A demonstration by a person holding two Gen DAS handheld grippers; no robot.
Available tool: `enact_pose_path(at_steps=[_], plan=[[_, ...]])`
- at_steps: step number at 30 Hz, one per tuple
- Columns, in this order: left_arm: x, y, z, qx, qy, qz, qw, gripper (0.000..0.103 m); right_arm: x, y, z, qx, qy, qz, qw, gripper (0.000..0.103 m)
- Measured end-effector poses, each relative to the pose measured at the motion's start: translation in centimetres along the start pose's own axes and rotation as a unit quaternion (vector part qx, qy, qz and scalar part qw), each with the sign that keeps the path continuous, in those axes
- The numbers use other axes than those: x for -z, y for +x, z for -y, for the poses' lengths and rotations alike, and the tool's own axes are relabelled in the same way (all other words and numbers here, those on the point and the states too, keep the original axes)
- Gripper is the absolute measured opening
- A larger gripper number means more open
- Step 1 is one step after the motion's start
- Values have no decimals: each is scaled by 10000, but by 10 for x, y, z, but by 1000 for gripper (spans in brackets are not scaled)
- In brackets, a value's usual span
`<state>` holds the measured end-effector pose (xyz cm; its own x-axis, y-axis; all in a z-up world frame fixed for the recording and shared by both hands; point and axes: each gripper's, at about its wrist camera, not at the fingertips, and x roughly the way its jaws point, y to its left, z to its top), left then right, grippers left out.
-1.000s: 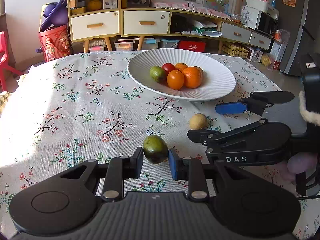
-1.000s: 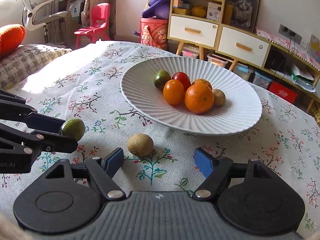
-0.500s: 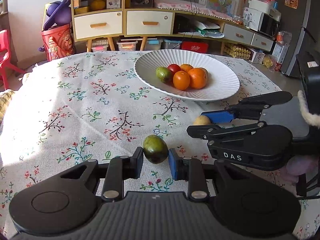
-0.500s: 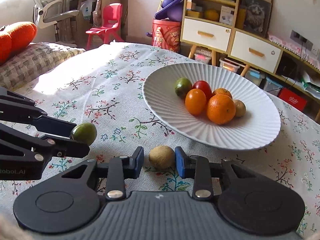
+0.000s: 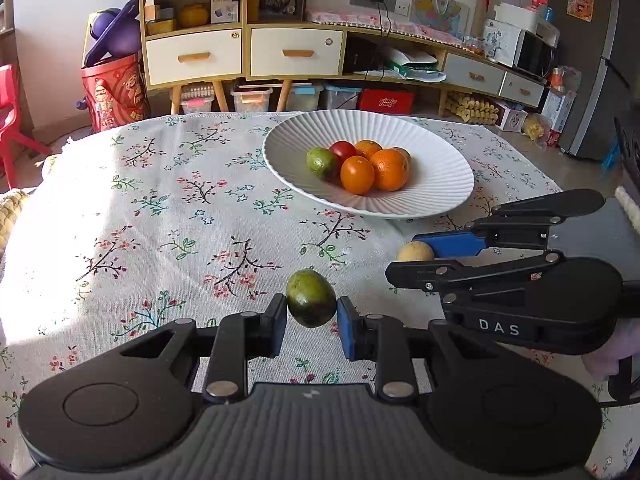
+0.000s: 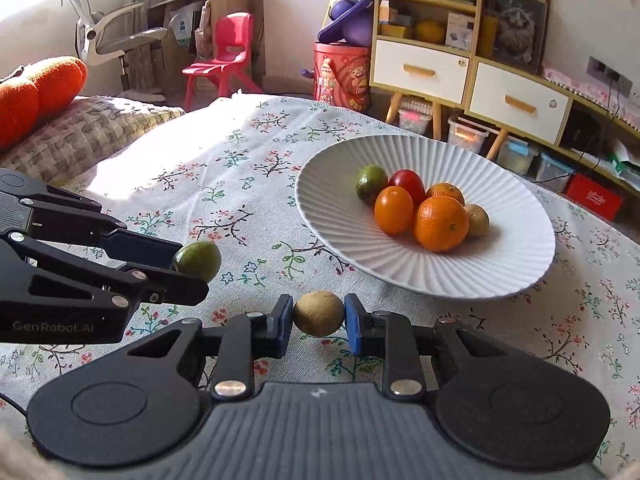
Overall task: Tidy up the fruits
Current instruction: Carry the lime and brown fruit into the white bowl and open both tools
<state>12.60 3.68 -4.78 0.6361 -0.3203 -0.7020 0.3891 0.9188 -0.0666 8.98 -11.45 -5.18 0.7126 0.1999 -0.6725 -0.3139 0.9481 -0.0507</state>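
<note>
My left gripper (image 5: pixel 312 318) is shut on a dark green fruit (image 5: pixel 311 298), held just above the flowered tablecloth; in the right wrist view the same green fruit (image 6: pixel 198 261) sits between the left gripper's fingers (image 6: pixel 176 286). My right gripper (image 6: pixel 316 320) is shut on a small brown fruit (image 6: pixel 319 313) near the plate's front rim; from the left wrist view the brown fruit (image 5: pixel 414 251) shows behind the right gripper's blue pad (image 5: pixel 450 243). A white ribbed plate (image 6: pixel 500 272) holds several fruits: oranges (image 6: pixel 440 223), a red one and a green one.
The flowered tablecloth (image 5: pixel 160 216) covers the table, sunlit on the left. Beyond the table stand a cabinet with drawers (image 5: pixel 240 56), a red bucket (image 5: pixel 114 92) and a red chair (image 6: pixel 224 52). A cushion (image 6: pixel 80 136) lies by the table's left edge.
My right gripper closed from wide open onto the brown fruit. The left gripper kept its hold on the green fruit and stayed in place.
</note>
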Motion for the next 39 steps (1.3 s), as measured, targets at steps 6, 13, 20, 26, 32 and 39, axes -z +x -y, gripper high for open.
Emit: enact_pose_path(at_steps=[6, 13, 20, 26, 32, 39], plan=[[-5, 0, 2, 33, -1, 73, 10000, 11, -3, -9, 0, -46, 41, 51, 10000, 25], [-16, -2, 5, 52, -14, 221, 9997, 11, -10, -17, 2, -58, 95, 196, 9997, 25], [-32, -3, 8, 63, -24, 396, 9992, 11, -19, -23, 11, 44, 267, 393, 9989, 25], [-48, 2, 11, 77, -33, 528, 9986, 11, -25, -24, 25, 259, 509, 515, 9970, 25], [-60, 16, 17, 111, 2, 499, 9987, 11, -29, -22, 37, 444, 680, 582, 9950, 25], [-67, 34, 27, 179, 53, 362, 9992, 11, -34, -15, 52, 652, 878, 578, 9923, 25]])
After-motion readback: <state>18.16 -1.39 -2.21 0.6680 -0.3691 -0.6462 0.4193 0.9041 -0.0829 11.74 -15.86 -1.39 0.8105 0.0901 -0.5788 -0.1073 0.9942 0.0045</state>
